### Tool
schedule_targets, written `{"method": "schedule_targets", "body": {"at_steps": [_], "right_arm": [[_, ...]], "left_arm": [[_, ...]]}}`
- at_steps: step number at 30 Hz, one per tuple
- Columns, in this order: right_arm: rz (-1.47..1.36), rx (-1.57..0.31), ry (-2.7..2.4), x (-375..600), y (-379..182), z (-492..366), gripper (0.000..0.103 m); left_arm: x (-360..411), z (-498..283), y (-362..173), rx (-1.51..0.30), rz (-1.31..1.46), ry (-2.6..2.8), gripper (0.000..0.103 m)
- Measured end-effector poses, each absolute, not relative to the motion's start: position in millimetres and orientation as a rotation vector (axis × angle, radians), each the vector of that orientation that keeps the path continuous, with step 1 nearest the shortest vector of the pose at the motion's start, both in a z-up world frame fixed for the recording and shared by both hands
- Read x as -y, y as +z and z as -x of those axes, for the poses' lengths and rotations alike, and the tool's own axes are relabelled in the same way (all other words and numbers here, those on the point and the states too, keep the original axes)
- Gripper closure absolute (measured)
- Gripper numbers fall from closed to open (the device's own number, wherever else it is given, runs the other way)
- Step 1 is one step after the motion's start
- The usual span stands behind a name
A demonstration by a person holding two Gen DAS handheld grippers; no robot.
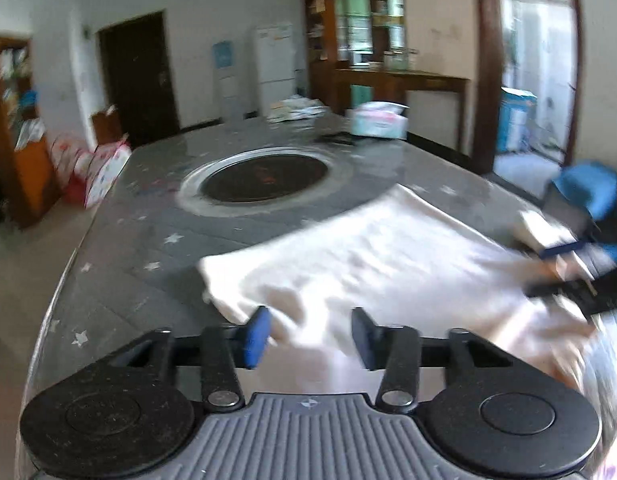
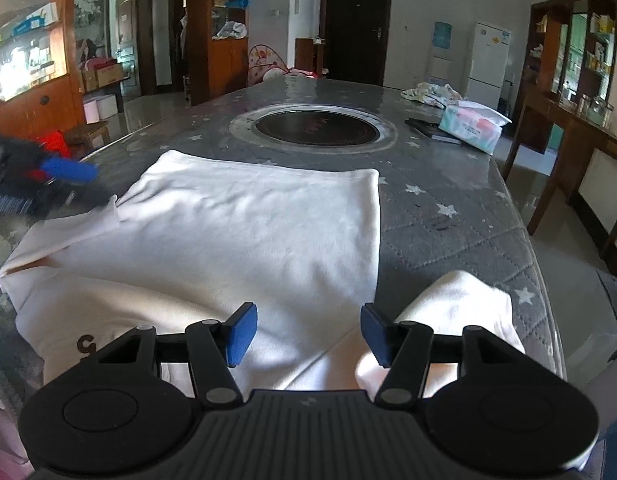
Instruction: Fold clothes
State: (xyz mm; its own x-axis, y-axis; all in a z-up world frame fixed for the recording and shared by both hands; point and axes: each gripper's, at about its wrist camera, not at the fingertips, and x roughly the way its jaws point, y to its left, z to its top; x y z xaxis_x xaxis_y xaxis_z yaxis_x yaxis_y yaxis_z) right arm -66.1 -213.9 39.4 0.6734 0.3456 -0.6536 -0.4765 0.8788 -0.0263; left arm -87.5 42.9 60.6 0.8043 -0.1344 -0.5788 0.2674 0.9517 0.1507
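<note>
A white garment point(image 2: 248, 232) lies flat on the grey star-patterned table point(image 2: 448, 200), with one sleeve point(image 2: 460, 304) bunched at the near right and the other sleeve point(image 2: 68, 232) laid out at the left. My right gripper point(image 2: 308, 334) hovers open over the garment's near edge, with nothing between its blue pads. In the left wrist view, which is blurred, the garment point(image 1: 388, 256) spreads ahead and my left gripper point(image 1: 310, 336) stands open above its near corner. The right wrist view shows the left gripper point(image 2: 68, 184) at the left sleeve. The left wrist view shows the right gripper point(image 1: 564, 272) at the garment's right side.
A round dark inset plate point(image 2: 316, 128) sits in the table's middle. Beyond it lie a tissue pack point(image 2: 472, 124), a dark flat object point(image 2: 428, 128) and a crumpled cloth point(image 2: 428, 92). A wooden side table point(image 2: 568, 128) stands to the right and a blue chair point(image 1: 588, 188) is near the table's edge.
</note>
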Motion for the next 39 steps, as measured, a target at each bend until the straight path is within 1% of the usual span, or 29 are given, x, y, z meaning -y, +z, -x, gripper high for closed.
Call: {"method": "schedule_targets", "body": {"at_steps": [3,6,7,8,9,10,12,18,23,25,28,31,34,37,38,39], "right_arm": [[0.171,-0.694,0.449,219,39,73,0.045],[0.154,-0.686,0.435,223,41,79,0.044],[0.149,-0.682,0.429,225,42,81,0.044],[0.143,-0.677,0.420,228,43,83,0.044],[0.139,-0.674,0.411,230,44,84,0.044],[0.135,-0.671,0.403,232,45,85,0.044],[0.122,-0.666,0.382,237,46,87,0.044],[0.082,-0.658,0.323,253,46,88,0.044],[0.042,-0.654,0.276,266,44,85,0.044],[0.026,-0.657,0.256,272,43,84,0.044],[-0.004,-0.666,0.222,281,40,80,0.044],[-0.028,-0.671,0.200,286,38,76,0.044],[-0.041,-0.670,0.200,287,37,76,0.044],[-0.042,-0.668,0.206,286,37,78,0.044],[-0.042,-0.668,0.206,286,37,79,0.044],[-0.043,-0.669,0.205,287,37,79,0.044]], "left_arm": [[-30,98,45,-0.601,-0.326,-0.182,0.051],[-27,91,28,-0.638,-0.350,-0.128,0.052],[-28,90,25,-0.647,-0.348,-0.115,0.054],[-30,89,23,-0.649,-0.338,-0.100,0.069],[-37,89,23,-0.652,-0.308,-0.100,0.080],[-45,90,23,-0.655,-0.275,-0.103,0.084],[-61,93,30,-0.638,-0.186,-0.077,0.095],[-129,122,63,-0.520,0.119,0.044,0.099],[-189,164,71,-0.437,0.281,0.285,0.100],[-208,178,66,-0.449,0.336,0.365,0.100],[-212,192,62,-0.473,0.376,0.304,0.099],[-182,183,65,-0.504,0.280,0.197,0.096],[-148,162,63,-0.542,0.225,0.055,0.087],[-116,141,55,-0.581,0.125,-0.014,0.084],[-106,134,52,-0.592,0.086,-0.027,0.077],[-96,128,49,-0.603,0.048,-0.041,0.068]]}}
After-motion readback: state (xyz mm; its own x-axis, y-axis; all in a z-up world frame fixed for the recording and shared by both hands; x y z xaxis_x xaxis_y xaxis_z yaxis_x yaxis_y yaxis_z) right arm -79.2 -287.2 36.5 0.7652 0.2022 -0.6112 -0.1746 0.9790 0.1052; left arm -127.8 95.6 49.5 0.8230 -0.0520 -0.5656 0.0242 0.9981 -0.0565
